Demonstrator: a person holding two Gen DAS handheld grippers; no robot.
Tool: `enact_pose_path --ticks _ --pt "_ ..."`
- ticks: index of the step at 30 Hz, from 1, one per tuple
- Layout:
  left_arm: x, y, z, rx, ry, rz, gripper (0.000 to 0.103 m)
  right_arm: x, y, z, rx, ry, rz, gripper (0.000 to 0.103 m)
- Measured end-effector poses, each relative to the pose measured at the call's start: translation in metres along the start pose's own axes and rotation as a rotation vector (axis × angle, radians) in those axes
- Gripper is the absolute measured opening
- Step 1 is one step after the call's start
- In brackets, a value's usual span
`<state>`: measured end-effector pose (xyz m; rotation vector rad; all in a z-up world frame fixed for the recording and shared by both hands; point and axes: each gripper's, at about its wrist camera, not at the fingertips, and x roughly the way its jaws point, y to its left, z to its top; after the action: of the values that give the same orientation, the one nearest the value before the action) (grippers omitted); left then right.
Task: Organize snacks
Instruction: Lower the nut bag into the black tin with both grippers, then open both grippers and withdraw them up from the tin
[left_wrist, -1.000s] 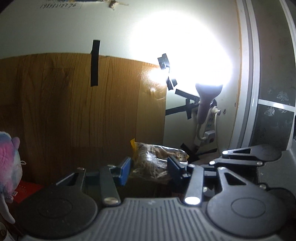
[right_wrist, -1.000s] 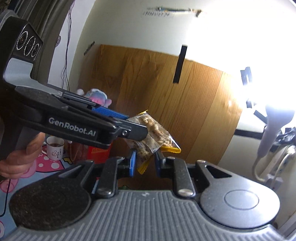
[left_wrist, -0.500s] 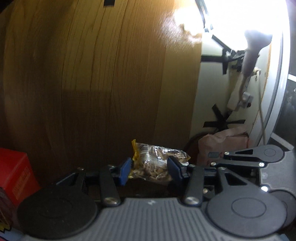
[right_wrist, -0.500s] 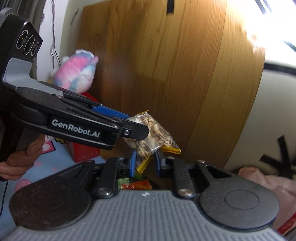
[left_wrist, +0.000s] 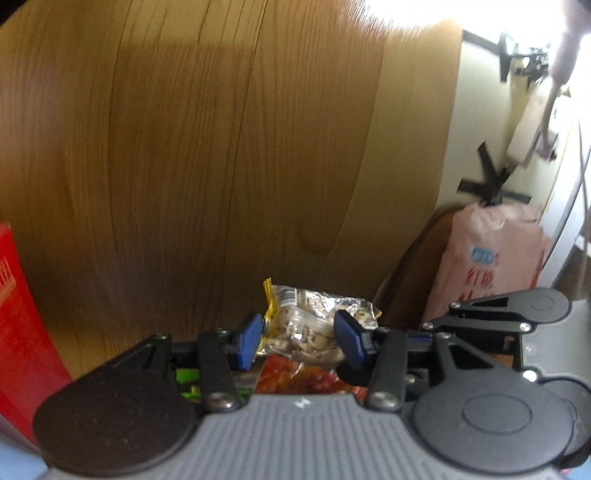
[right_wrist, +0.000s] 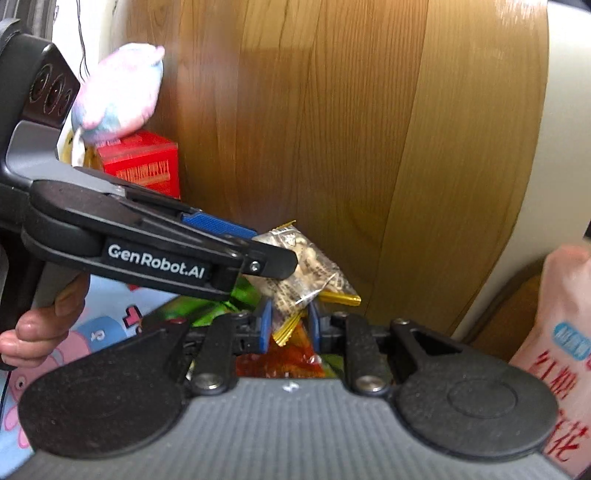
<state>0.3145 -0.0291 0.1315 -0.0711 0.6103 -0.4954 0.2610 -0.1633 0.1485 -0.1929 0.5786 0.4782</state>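
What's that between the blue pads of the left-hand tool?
A clear snack packet with yellow ends, pinched between the left gripper's pads; the left wrist view shows it. The right gripper also grips it.

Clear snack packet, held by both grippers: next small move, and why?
Probably lower it a little further, then release. The clear snack packet is pinched between the left gripper and the right gripper, just above orange and green packets, not resting on them.

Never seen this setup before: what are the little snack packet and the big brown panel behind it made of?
Snack packet: apparently thin clear plastic film with yellow crimped ends; it crinkles, glints, and shows its contents. Brown panel: wood or wood-look laminate, smooth with a slight sheen and plank-like grain lines; which one is unclear.
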Motion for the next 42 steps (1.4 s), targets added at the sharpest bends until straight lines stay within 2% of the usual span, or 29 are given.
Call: enact_pose_path --ticks 5,12,16,26,36,40,41,42 --pt "0.022 0.008 -0.012 -0.018 0.049 0.009 0.044 0.024 -0.002 -0.010 0.002 0.054 0.012 0.024" --pt "0.038 0.010 -0.024 -0.007 0.076 0.035 0.044 0.042 -0.008 -0.017 0.014 0.097 0.027 0.024" --pt "0.040 0.008 -0.026 0.017 0.063 0.076 0.048 0.049 -0.010 -0.018 0.033 0.089 0.036 0.024" --pt "0.042 0.010 -0.031 0.018 0.059 0.118 0.050 0.051 -0.009 -0.024 0.061 0.076 0.042 0.025" --pt "0.043 0.015 -0.033 0.010 0.052 0.161 0.067 0.048 -0.011 -0.033 0.078 0.048 0.035 0.027" --pt "0.046 0.017 -0.033 0.005 0.054 0.190 0.079 0.049 -0.010 -0.035 0.087 0.035 0.020 0.033" --pt "0.045 0.017 -0.034 0.007 0.054 0.193 0.079 0.049 -0.009 -0.035 0.084 0.031 0.013 0.037" --pt "0.042 0.017 -0.034 0.010 0.054 0.197 0.079 0.048 -0.007 -0.036 0.083 0.027 0.002 0.049"
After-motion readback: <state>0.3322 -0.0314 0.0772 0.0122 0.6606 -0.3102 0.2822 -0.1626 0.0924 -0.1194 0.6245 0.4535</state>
